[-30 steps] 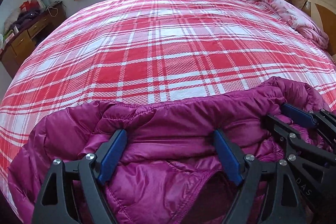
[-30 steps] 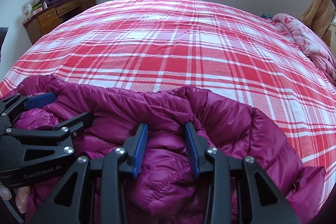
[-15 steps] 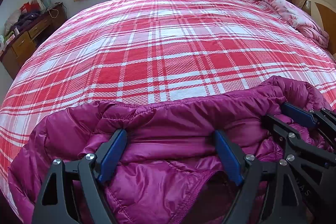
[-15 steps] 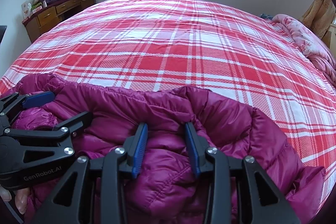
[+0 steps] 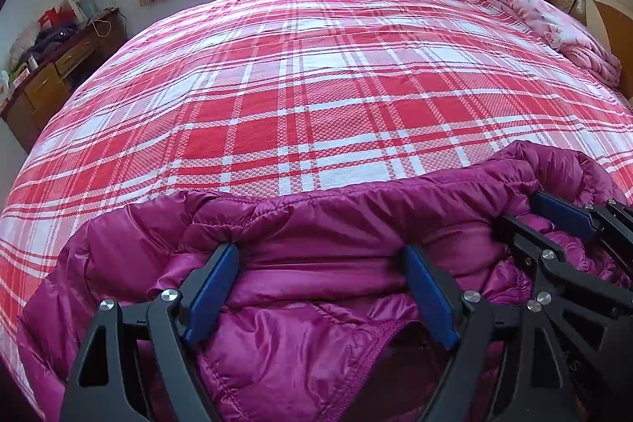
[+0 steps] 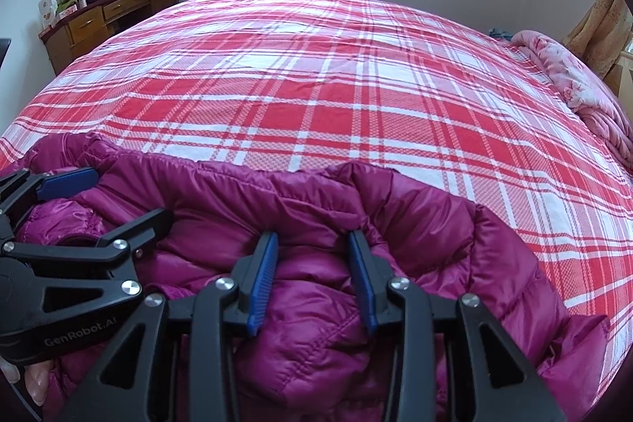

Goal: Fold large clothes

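1. Bed: covered by a red-and-white plaid spread that fills most of both wrist views. A pink floral quilt is bunched at the right end, near the headboard.
2. Jacket: a magenta quilted down jacket lies crumpled on the near edge of the bed, directly under both grippers. Its far hem forms a raised ridge across the plaid spread.
3. Dresser: a wooden unit against the far-left wall, with clutter piled on its top.
4. Left gripper: the fingers stand wide apart. A broad band of the jacket spans the gap between the blue pads, and both pads touch the fabric. From these views, it cannot be told whether the pads clamp this band or merely rest against it. In the right wrist view this gripper appears at the left edge, over the jacket.
5. Right gripper: the fingers are partly closed, and a puffed fold of the jacket is pinched between the blue pads. In the left wrist view this gripper enters from the right, with the fingers sunk into the fabric.
6. Fingertips: a person's nails show at the lower-left corner of the right wrist view, below the left gripper's body.
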Available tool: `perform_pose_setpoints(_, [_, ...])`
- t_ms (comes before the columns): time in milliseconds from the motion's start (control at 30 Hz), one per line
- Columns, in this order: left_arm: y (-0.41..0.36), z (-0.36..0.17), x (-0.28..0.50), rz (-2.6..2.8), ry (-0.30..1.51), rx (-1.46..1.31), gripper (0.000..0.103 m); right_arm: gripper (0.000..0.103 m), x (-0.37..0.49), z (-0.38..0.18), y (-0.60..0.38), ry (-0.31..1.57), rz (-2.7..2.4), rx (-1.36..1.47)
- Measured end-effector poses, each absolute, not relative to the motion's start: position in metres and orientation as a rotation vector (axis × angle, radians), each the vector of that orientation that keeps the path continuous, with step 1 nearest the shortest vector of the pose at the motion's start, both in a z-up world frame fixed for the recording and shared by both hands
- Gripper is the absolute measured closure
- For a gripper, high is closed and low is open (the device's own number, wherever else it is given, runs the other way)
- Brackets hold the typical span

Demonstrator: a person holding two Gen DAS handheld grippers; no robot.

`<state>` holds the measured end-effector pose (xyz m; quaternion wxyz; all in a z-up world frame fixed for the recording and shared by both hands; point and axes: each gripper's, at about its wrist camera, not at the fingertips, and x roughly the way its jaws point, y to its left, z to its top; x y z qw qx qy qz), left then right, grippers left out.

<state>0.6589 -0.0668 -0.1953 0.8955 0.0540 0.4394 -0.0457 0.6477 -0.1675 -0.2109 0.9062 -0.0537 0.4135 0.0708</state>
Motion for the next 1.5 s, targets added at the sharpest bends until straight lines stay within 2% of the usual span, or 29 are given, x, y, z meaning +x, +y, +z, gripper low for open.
perform_pose_setpoints(100, [-0.067,-0.193,0.660,-0.097,0.915,0.117,0.018,0.062,0.648,-0.207,-0.169,0.857,0.158,-0.109])
perform_pose_setpoints(200, [-0.062,-0.176,0.650,-0.080,0.888,0.139,0.018,0.053,0.637,-0.195,-0.175,0.840,0.178,-0.108])
perform_pose_setpoints(267, [-0.056,-0.155,0.633,-0.082,0.835,0.144,0.018,0.031,0.616,-0.180,-0.182,0.807,0.182,-0.101])
perform_pose_setpoints(333, [-0.047,-0.135,0.609,-0.110,0.780,0.132,0.018,0.026,0.593,-0.170,-0.189,0.777,0.187,-0.108])
perform_pose_setpoints(467, [-0.022,-0.120,0.551,-0.108,0.760,0.140,0.018,0.025,0.553,-0.162,-0.210,0.792,0.192,-0.082])
perform_pose_setpoints(767, [0.041,-0.152,0.409,-0.057,0.807,0.109,0.018,0.025,0.439,-0.181,-0.270,0.866,0.136,-0.038])
perform_pose_setpoints(1067, [0.065,-0.180,0.343,-0.005,0.879,0.057,0.018,0.025,0.365,-0.202,-0.310,0.910,0.049,0.051])
perform_pose_setpoints(1500, [0.078,-0.196,0.255,-0.063,0.884,-0.008,0.018,0.025,0.273,-0.210,-0.321,0.905,0.016,0.089])
